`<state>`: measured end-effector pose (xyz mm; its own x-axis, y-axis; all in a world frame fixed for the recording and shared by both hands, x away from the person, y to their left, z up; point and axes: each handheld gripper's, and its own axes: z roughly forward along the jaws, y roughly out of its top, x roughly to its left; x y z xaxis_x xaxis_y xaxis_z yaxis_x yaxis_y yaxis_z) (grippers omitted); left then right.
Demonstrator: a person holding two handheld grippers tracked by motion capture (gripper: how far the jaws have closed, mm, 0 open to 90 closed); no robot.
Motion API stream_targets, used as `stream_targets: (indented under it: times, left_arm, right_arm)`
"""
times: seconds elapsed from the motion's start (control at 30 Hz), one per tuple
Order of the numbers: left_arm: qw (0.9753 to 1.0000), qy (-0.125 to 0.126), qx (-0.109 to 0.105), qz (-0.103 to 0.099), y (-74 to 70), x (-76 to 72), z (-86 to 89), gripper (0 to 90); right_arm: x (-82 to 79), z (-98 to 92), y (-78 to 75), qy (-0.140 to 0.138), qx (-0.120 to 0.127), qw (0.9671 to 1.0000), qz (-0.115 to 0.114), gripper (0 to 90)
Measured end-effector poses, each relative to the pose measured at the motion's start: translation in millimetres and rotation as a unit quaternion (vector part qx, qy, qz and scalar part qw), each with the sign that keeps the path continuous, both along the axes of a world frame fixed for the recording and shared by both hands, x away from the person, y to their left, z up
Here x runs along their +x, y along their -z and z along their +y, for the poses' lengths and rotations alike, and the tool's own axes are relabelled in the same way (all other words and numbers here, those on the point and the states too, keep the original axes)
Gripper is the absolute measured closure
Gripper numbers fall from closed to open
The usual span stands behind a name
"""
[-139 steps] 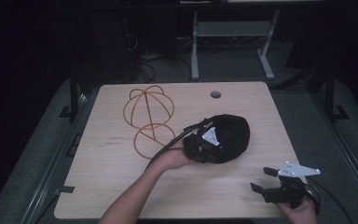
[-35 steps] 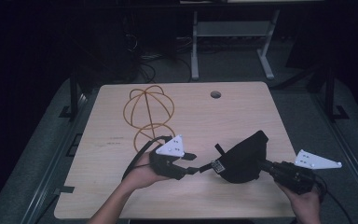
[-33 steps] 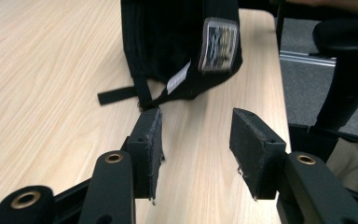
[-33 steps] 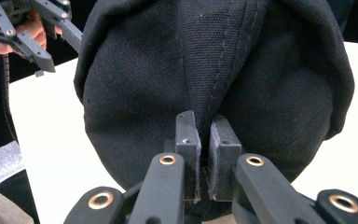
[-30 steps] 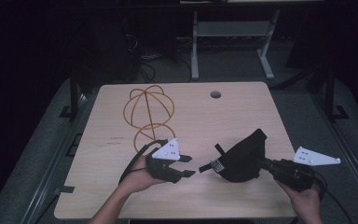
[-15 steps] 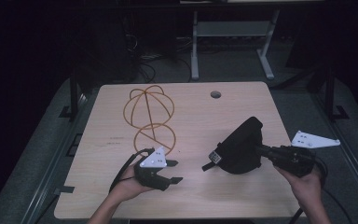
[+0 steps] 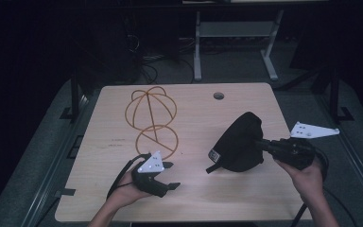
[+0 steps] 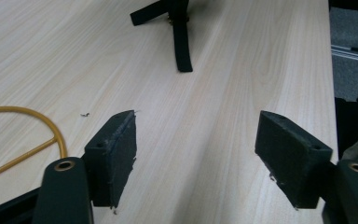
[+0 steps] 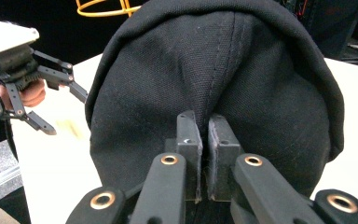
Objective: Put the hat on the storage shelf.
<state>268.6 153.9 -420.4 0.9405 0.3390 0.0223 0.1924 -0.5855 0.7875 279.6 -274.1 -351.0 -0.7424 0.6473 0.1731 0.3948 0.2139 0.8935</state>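
High view: right gripper (image 7: 263, 144) holds the black cap (image 7: 238, 143) by a pinch of crown fabric, lifted off the table (image 7: 194, 113) at its right half, strap end dangling toward the left. Left gripper (image 7: 163, 178) sits low at the near edge, fingers apart, nothing in them. Yellow wire cap frame (image 7: 151, 120) stands mid-left, well apart from the cap.

Left gripper view: fingers (image 8: 116, 154) wide apart over bare wood; the cap's strap (image 8: 181, 39) lies ahead, a loop of the frame's base (image 8: 37, 126) at left.

Right gripper view: fingers (image 9: 188, 154) clamped tight on a fold of the cap (image 9: 214, 79), which hangs ahead of them; the left gripper (image 9: 28, 93) shows farther off.

My read: the cap looks headed for the frame. To do it well, keep the clamp firm, bring the opening downward over the dome, and use the free left fingers to catch the rim or strap and spread it. A one-point pinch lets the fabric sag and snag on the wire.
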Motion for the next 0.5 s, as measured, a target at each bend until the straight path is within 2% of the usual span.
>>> stream_targets:
  times: [0.17,0.43,0.5]
  left_arm:
    - [1.0,-0.005,-0.001,-0.004,2.4,-0.4,0.3,28.4]
    - [0.9999,-0.003,0.013,-0.008,5.0,-1.2,-1.4,28.2]
    - [0.9999,-0.004,0.01,-0.006,4.6,-1.4,-0.9,28.0]
  right_arm:
    - [5.2,3.5,-12.0,-0.005,-0.002,0.9999,-0.009,85.6]
    - [12.6,10.5,-32.8,-0.01,-0.004,0.9997,-0.024,86.1]
    - [14.8,12.9,-38.4,-0.012,-0.005,0.9995,-0.029,86.1]
